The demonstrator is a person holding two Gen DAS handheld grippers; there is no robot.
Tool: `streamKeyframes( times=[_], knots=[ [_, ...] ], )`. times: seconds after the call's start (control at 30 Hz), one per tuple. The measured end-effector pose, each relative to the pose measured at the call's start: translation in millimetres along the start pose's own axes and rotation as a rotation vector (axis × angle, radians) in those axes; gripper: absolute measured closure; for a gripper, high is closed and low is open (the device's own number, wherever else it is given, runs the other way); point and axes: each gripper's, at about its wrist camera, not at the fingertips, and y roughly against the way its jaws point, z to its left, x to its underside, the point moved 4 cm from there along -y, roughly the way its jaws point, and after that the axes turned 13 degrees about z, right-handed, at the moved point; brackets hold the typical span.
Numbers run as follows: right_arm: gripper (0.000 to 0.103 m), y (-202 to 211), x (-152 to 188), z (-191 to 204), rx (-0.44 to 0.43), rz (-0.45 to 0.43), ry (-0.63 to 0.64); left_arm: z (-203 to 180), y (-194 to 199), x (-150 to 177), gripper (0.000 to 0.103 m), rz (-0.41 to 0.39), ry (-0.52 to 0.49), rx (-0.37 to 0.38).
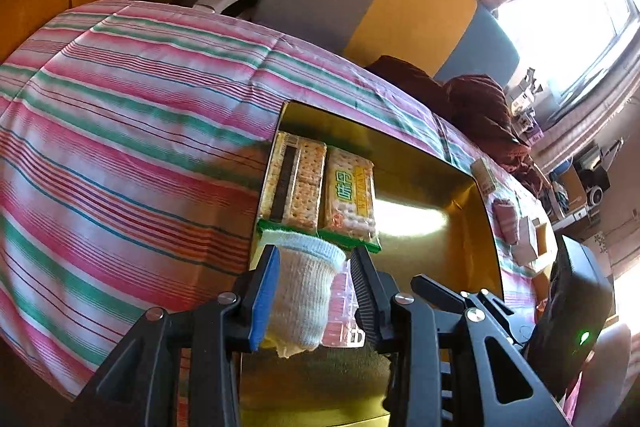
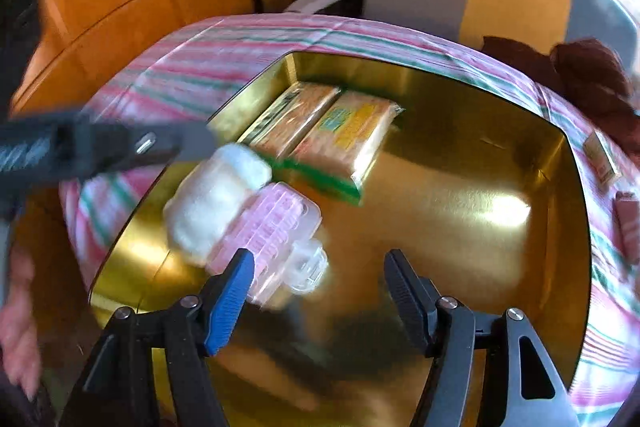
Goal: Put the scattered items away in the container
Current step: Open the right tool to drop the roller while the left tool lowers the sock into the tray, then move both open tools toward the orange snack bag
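Left hand-held gripper [image 1: 314, 281] grips white sock [image 1: 302, 291] w/ pink packet [image 1: 340, 307] over gold tin [image 1: 486, 227]; right hand-held gripper [image 2: 320, 281] gapes, empty. Two cracker packs [image 1: 320, 191] inside; few bits [image 1: 506, 223] left on bench.

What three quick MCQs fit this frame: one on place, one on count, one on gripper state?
1. Where do the cracker packs lie?
A. inside the gold tin
B. on the striped cloth
C. on the chair

2. How many cracker packs are in the tin?
A. one
B. two
C. four

3. What is the left gripper doing?
A. open, empty
B. shut on the white sock bundle
C. shut on a cracker pack

Key: 1 A, both packs sit within the tin walls; 2 B, two lie side by side; 3 B, both fingers press the bundle, and the right gripper stands open.
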Motion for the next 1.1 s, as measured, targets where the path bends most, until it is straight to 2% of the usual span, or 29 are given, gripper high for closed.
streamKeyframes(
  times=[0.13, 0.23, 0.43, 0.57, 0.67, 0.77, 0.9, 1.1],
  knots=[
    [0.034, 13, 6, -10, -0.098, -0.034, -0.053, -1, 0, -2, 0.066, -0.012, 0.030, 0.022],
    [0.033, 35, 19, -22, -0.171, -0.118, -0.104, -12, -4, -4, 0.066, -0.003, 0.030, 0.055],
    [0.033, 76, 45, -53, -0.153, -0.282, -0.188, -61, -14, 1, 0.065, 0.012, -0.063, 0.044],
    [0.033, 101, 70, -86, -0.153, -0.391, -0.285, -101, -26, 10, 0.065, 0.028, -0.130, 0.086],
    [0.025, 112, 89, -115, -0.154, -0.438, -0.364, -129, -40, 17, 0.065, 0.070, -0.167, 0.140],
    [0.023, 114, 113, -145, -0.170, -0.448, -0.469, -158, -49, 27, 0.056, 0.088, -0.216, 0.175],
    [0.023, 123, 147, -178, -0.085, -0.478, -0.548, -201, -62, 44, 0.054, 0.127, -0.305, 0.205],
    [0.023, 147, 201, -230, 0.132, -0.537, -0.684, -262, -95, 64, 0.054, 0.214, -0.395, 0.250]
  ],
)
